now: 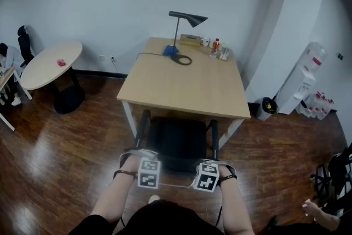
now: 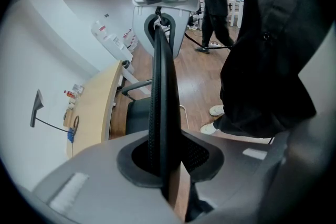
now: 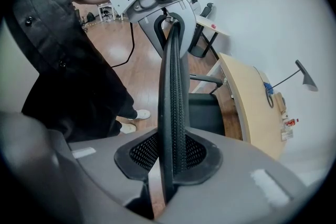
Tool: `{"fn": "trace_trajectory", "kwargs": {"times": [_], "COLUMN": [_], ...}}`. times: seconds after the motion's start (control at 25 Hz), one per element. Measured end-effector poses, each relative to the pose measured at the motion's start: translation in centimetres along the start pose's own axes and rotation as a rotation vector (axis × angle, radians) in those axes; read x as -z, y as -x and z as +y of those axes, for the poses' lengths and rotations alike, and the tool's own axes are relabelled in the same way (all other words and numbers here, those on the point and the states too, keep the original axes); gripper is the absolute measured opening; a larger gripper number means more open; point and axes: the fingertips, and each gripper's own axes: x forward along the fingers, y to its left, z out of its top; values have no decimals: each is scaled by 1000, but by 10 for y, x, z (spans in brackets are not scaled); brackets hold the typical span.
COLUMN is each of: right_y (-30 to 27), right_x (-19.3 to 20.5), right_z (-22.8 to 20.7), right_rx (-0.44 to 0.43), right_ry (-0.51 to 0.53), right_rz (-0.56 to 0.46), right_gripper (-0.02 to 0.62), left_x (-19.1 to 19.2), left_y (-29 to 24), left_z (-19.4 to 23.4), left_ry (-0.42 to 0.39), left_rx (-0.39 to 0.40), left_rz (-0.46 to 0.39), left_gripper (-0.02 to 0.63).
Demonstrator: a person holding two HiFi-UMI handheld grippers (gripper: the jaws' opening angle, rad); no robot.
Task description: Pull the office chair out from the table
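Facing table [image 1: 181, 85], office chair [image 1: 179, 143] upright, backrest [image 3: 173, 102] toward person [image 1: 165, 220].

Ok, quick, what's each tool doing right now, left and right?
Left tool: closed on the chair back.
Right tool: closed on the same chair back.

We log this as an office: a wooden table [image 1: 181, 85] at frame centre carrying a desk lamp [image 1: 187, 19], an office chair [image 1: 176, 140] at its near edge, a round table [image 1: 52, 63] at left, a water dispenser [image 1: 305, 77] at right, white walls, and a plank floor [image 1: 66, 146].
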Motion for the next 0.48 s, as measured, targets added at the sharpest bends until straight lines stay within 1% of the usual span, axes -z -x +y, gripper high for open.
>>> {"fn": "trace_trajectory", "kwargs": {"times": [0.48], "right_y": [10], "right_x": [1], "right_z": [38], "right_rx": [-15], "right_ry": [19], "right_rz": [-7], "right_gripper": [87], "left_x": [-10], "left_y": [13], "left_z": [-38], "left_ry": [23], "left_rx": [3], "left_rz": [9], "left_gripper": [74]}}
